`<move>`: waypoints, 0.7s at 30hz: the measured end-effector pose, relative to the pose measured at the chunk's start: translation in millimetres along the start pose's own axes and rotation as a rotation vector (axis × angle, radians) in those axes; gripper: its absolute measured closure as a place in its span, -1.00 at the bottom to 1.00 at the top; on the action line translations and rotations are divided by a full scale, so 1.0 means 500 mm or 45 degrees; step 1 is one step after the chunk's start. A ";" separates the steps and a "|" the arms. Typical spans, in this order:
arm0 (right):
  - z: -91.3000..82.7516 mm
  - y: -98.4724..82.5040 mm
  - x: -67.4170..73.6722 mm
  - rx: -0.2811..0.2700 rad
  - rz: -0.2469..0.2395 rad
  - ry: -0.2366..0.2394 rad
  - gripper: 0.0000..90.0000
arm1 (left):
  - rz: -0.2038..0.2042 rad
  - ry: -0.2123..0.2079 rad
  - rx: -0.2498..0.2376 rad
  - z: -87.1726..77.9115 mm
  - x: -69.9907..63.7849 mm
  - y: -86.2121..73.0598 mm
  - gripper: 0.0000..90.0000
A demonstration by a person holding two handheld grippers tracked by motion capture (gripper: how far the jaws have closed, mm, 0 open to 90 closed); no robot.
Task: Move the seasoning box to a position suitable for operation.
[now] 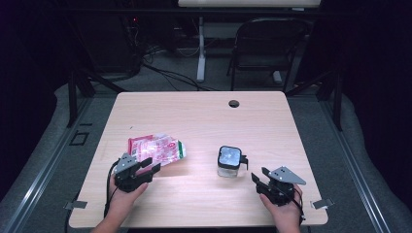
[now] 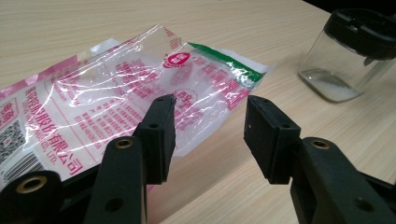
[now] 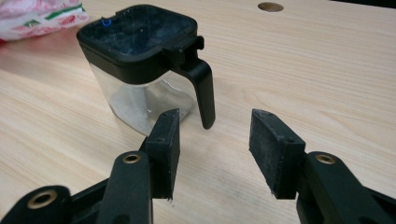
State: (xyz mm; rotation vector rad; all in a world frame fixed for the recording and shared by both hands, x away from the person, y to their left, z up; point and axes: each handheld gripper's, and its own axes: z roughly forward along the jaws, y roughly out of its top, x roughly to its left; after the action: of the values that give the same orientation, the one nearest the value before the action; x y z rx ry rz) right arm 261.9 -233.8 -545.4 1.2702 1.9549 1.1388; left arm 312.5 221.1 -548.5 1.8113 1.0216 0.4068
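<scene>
A crinkled clear plastic bag with pink and green print lies flat on the left half of the wooden table. My left gripper hovers at its near edge, open, with the bag just ahead of its empty jaws. A small clear jar with a black lid and handle stands right of centre, holding a little white powder. My right gripper is open close to the jar's handle side, touching nothing. The jar also appears beyond the bag in the left gripper view.
A round cable hole sits near the table's far edge. A black folding chair and a white desk leg stand on the floor beyond the table. Metal clips mark the near corners.
</scene>
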 end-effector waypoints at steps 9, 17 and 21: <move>0.004 0.001 0.002 0.000 0.000 -0.019 0.21 | -0.001 -0.025 0.004 0.003 -0.002 -0.001 0.20; 0.035 0.013 0.017 0.017 -0.053 -0.002 0.25 | -0.015 -0.012 0.000 -0.013 -0.001 -0.011 0.20; 0.050 0.015 0.018 0.037 -0.057 -0.012 0.27 | -0.011 -0.006 0.003 -0.023 0.000 -0.015 0.20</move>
State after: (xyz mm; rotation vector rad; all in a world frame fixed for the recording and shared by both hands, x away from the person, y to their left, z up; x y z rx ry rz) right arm 281.1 -215.0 -551.1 1.2378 1.9895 1.0845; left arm 301.3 229.3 -549.7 1.8083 1.0267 0.3965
